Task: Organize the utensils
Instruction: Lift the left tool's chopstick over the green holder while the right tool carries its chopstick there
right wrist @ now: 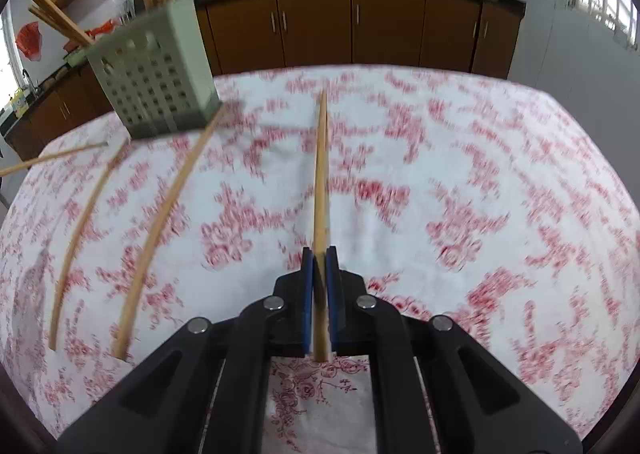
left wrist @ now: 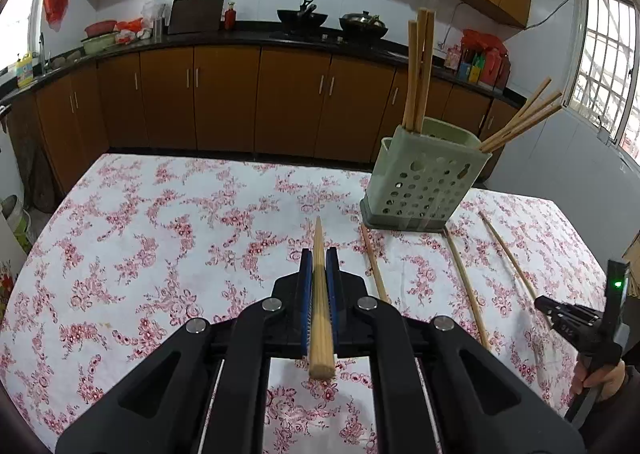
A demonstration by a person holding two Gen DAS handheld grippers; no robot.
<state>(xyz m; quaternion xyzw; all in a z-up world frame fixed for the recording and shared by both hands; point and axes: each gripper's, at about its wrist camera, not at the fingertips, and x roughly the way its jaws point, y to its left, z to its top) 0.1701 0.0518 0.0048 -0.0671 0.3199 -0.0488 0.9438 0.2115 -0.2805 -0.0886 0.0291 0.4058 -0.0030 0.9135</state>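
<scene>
My left gripper [left wrist: 319, 256] is shut on a wooden chopstick [left wrist: 320, 306] that points forward over the floral tablecloth. A green perforated utensil holder [left wrist: 420, 181] stands ahead to the right with several chopsticks upright and leaning in it. Three loose chopsticks [left wrist: 466, 286] lie on the cloth in front of the holder. In the right wrist view my right gripper [right wrist: 319, 254] is shut on another chopstick [right wrist: 321, 173], which reaches forward across the cloth. The holder [right wrist: 154, 81] stands at the upper left there, with loose chopsticks [right wrist: 160, 221] to the left of the gripper. The right gripper [left wrist: 540, 300] also shows at the left view's right edge.
The table [left wrist: 160, 213] carries a white cloth with red flowers. Behind it run brown kitchen cabinets [left wrist: 224, 97] with a dark counter bearing woks, bowls and bottles. A barred window [left wrist: 608, 65] is at the right. A hand [left wrist: 600, 382] holds the right gripper's handle.
</scene>
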